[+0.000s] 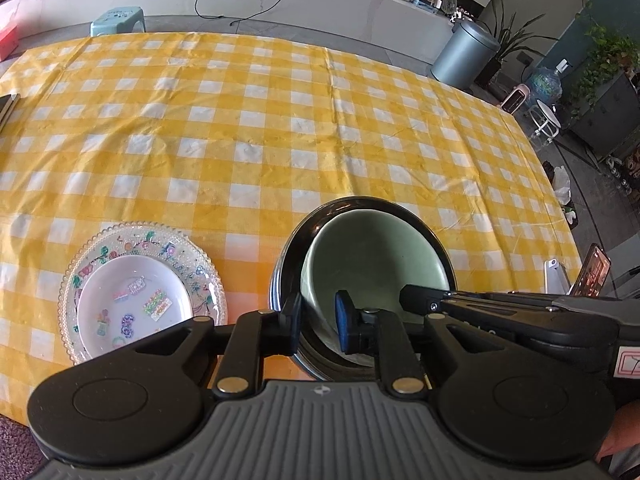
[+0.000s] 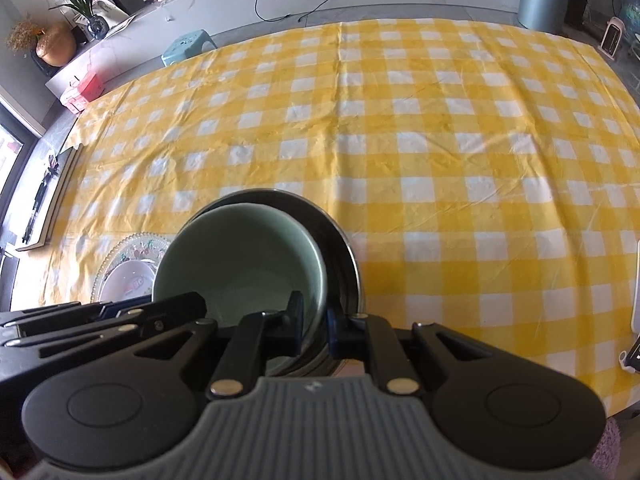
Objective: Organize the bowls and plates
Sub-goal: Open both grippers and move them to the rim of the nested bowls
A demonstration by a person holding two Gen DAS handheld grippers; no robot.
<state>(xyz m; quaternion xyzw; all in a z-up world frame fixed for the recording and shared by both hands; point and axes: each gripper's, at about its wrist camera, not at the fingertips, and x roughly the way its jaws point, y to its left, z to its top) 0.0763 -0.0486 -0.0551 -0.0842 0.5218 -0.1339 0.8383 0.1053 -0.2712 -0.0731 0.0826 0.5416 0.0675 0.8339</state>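
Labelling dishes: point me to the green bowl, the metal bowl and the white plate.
green bowl (image 1: 372, 256), left wrist view, inner wall.
metal bowl (image 2: 340, 248), right wrist view, dark inner wall beside the green bowl.
white plate (image 1: 132, 288), left wrist view, its stickered centre.

You won't find a word, brand or number to read here. The small white plate (image 1: 134, 306) near left carries sticker-like marks too blurred to make out, and the phone (image 1: 595, 270) screen at far right is illegible.
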